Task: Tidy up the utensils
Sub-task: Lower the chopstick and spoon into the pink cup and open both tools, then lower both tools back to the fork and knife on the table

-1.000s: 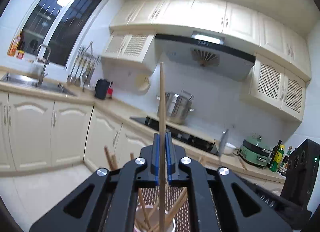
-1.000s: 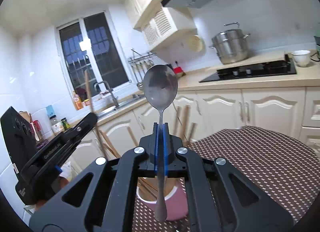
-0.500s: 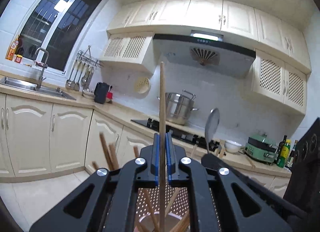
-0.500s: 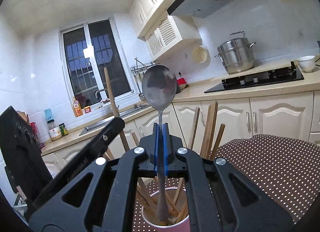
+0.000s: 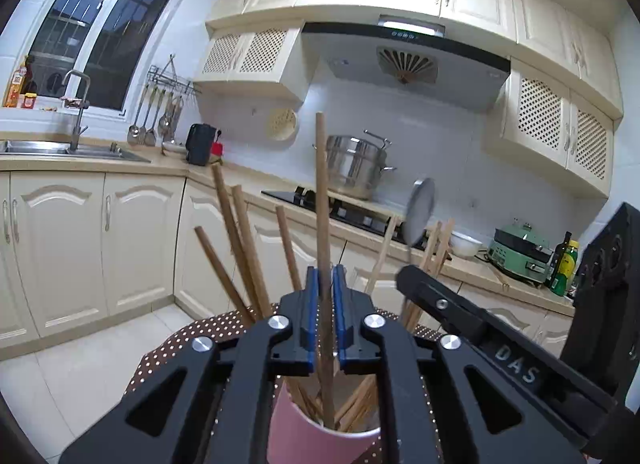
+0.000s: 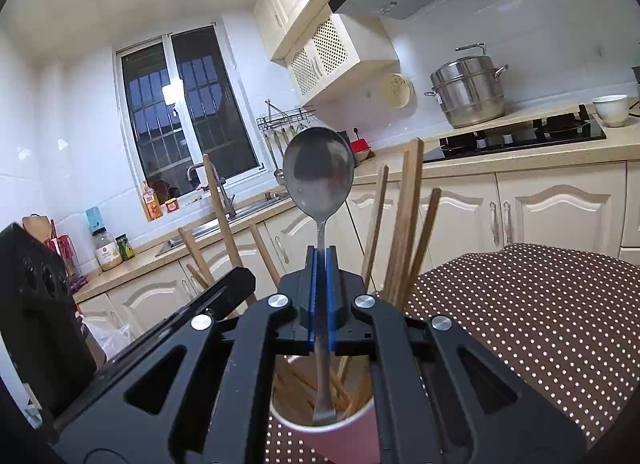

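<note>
A pink cup [image 5: 320, 444] stands on the dotted tablecloth and holds several wooden chopsticks [image 5: 236, 240]. My left gripper [image 5: 324, 276] is right above it; its blue pads stand slightly apart from an upright chopstick [image 5: 322, 192] whose lower end is inside the cup. My right gripper [image 6: 320, 260] is shut on a metal spoon [image 6: 319, 172], bowl up, handle tip inside the cup [image 6: 340, 440]. The right gripper and the spoon [image 5: 418, 210] also show in the left wrist view at right.
The brown tablecloth with white dots [image 6: 520, 304] covers the table. Kitchen cabinets, a sink [image 5: 60, 148], a stove with a steel pot [image 5: 352, 168] and a black box [image 6: 36, 304] surround it. The left gripper's arm [image 6: 192, 316] lies close at left.
Both grippers have moved down over the cup. The chopstick and the spoon handle have sunk into it. The left pads have parted a little from the chopstick.
</note>
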`<act>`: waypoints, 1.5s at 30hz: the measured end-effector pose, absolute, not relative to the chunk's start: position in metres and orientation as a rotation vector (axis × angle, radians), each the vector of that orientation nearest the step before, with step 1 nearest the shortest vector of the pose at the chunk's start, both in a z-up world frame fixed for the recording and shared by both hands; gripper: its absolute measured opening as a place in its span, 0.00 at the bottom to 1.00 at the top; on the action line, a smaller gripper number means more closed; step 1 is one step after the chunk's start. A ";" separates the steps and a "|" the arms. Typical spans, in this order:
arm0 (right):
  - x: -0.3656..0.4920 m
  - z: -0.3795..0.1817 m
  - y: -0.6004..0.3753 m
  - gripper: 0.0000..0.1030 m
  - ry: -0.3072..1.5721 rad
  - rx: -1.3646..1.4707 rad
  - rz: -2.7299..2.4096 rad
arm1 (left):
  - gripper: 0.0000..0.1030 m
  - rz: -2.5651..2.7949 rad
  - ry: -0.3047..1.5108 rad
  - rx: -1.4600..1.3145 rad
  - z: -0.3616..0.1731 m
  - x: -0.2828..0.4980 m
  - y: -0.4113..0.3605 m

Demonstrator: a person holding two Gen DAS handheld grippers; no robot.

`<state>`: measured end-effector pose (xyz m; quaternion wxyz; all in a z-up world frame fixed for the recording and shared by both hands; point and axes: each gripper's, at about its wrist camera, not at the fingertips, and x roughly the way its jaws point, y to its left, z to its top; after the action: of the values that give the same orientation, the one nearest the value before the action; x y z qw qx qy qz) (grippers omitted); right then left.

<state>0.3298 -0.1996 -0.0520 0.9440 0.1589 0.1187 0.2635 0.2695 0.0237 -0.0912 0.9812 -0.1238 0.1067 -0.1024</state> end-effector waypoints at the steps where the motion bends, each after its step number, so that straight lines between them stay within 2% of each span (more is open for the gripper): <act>1: 0.328 -0.053 -0.201 0.04 0.244 0.324 0.534 | 0.22 -0.208 0.225 -0.253 -0.092 0.268 0.024; 2: 0.326 -0.054 -0.202 0.04 0.249 0.325 0.531 | 0.27 -0.212 0.228 -0.257 -0.093 0.267 0.023; 5: 0.317 -0.057 -0.202 0.04 0.254 0.308 0.521 | 0.29 -0.218 0.247 -0.247 -0.094 0.261 0.021; 9: 0.304 -0.058 -0.202 0.04 0.264 0.286 0.521 | 0.42 -0.216 0.265 -0.244 -0.094 0.250 0.023; 14: 0.293 -0.061 -0.201 0.04 0.274 0.267 0.512 | 0.48 -0.151 0.295 -0.230 -0.091 0.238 0.030; 35: 0.281 -0.090 -0.171 0.04 0.386 0.151 0.493 | 0.51 0.053 0.420 -0.103 -0.094 0.220 0.046; 38: 0.278 -0.091 -0.171 0.05 0.390 0.157 0.488 | 0.58 0.057 0.428 -0.093 -0.094 0.216 0.045; 45: 0.271 -0.086 -0.174 0.05 0.393 0.167 0.489 | 0.58 0.063 0.433 -0.082 -0.093 0.209 0.042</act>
<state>0.2709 -0.1745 -0.0858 0.9478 0.0818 0.1932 0.2401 0.2089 0.0415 -0.0930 0.9753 -0.0408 0.2148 0.0310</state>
